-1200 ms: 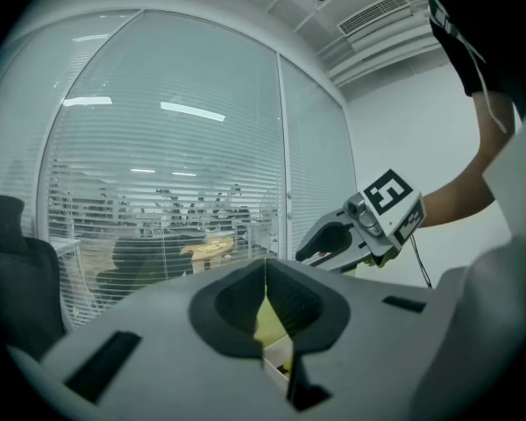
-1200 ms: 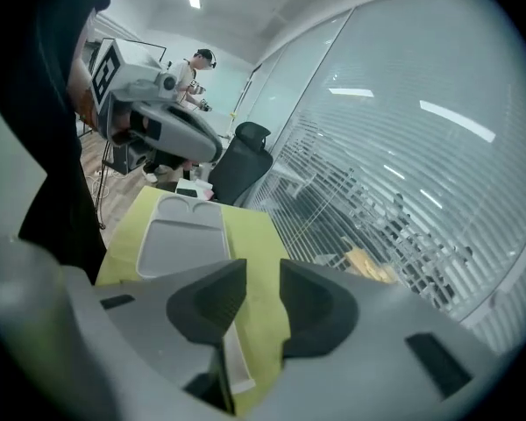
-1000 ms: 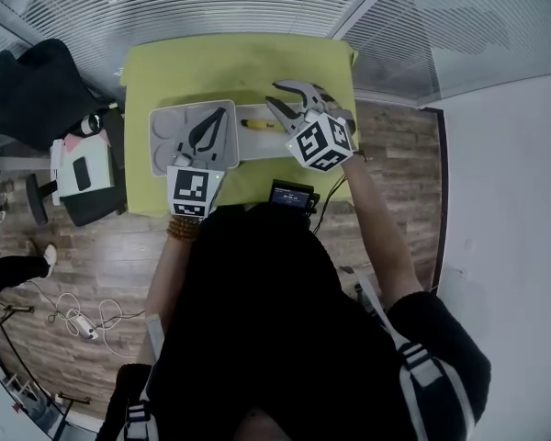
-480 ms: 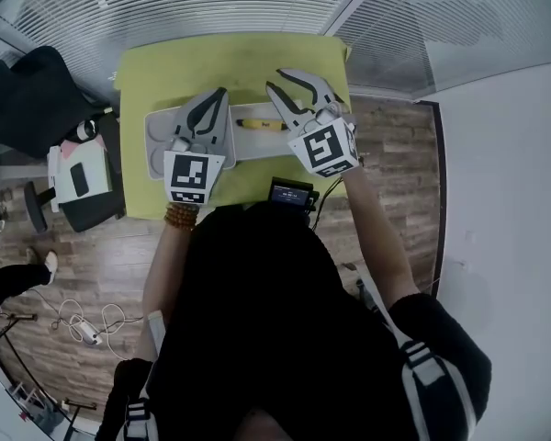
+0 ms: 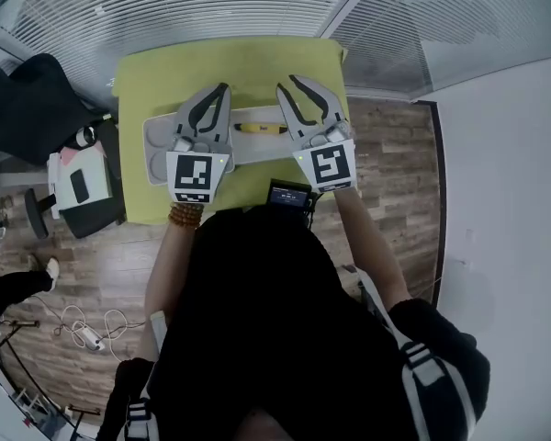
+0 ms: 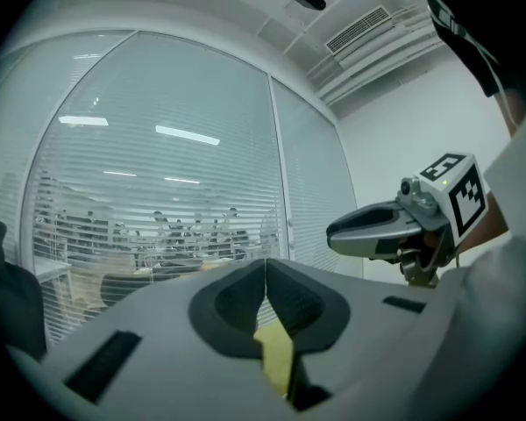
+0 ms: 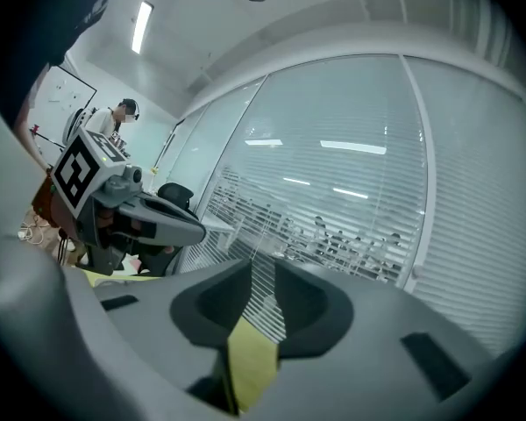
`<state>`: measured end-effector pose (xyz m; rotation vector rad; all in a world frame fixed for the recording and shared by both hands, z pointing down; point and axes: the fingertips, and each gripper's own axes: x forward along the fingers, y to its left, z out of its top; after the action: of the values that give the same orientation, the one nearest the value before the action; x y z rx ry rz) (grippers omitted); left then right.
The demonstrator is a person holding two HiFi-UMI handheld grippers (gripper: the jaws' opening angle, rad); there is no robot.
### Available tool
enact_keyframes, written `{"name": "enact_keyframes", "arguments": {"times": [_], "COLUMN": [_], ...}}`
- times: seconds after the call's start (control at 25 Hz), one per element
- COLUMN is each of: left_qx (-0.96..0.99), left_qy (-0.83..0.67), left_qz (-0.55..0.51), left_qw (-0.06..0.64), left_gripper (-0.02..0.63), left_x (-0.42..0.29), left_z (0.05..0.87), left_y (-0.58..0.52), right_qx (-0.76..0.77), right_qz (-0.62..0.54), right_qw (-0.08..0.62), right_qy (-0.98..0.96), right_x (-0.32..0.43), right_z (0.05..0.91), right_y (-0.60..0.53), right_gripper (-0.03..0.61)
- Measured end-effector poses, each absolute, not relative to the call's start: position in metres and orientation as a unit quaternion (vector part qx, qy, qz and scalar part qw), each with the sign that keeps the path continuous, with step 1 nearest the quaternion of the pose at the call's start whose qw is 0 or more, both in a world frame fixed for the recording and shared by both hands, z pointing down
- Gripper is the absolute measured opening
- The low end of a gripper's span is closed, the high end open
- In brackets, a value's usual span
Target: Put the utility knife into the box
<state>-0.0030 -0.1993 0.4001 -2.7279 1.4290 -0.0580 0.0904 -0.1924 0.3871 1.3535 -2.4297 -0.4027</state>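
Yellow utility knife (image 5: 262,128) | lying flat | long axis left-right in head view

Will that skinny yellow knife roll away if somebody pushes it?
Probably not: the slim yellow utility knife lies flat in the grey box, so it would likely slide, not roll. Being small and thin, it is probably light, and looks stiff.

Far half of the table (image 5: 230,62) is bare and open from above. The near half is taken up by the box (image 5: 161,127) and, to its right, the utility knife (image 5: 262,128). Blinds (image 5: 211,7) close off the far edge. A black chair (image 5: 28,99) crowds the left side. A dark device (image 5: 289,194) sits at the near edge. The right side opens onto the floor (image 5: 395,154).
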Motion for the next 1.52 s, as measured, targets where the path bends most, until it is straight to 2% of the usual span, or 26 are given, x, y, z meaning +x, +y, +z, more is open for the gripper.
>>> {"name": "enact_keyframes", "arguments": {"times": [0.76, 1.52], "left_qx": [-0.861, -0.851], "left_qy": [0.508, 0.524], "left_qz": [-0.005, -0.004], "left_qw": [0.028, 0.022], "left_gripper": [0.012, 0.012], "left_x": [-0.011, -0.01], "left_z": [0.412, 0.423], "left_y": [-0.189, -0.185], "right_qx": [0.538, 0.556], "right_qz": [-0.086, -0.049], "right_qw": [0.099, 0.092], "right_qy": [-0.833, -0.825], "right_x": [0.106, 0.106], "right_z": [0.398, 0.425], "right_y": [-0.17, -0.159], "right_gripper": [0.06, 0.029]}}
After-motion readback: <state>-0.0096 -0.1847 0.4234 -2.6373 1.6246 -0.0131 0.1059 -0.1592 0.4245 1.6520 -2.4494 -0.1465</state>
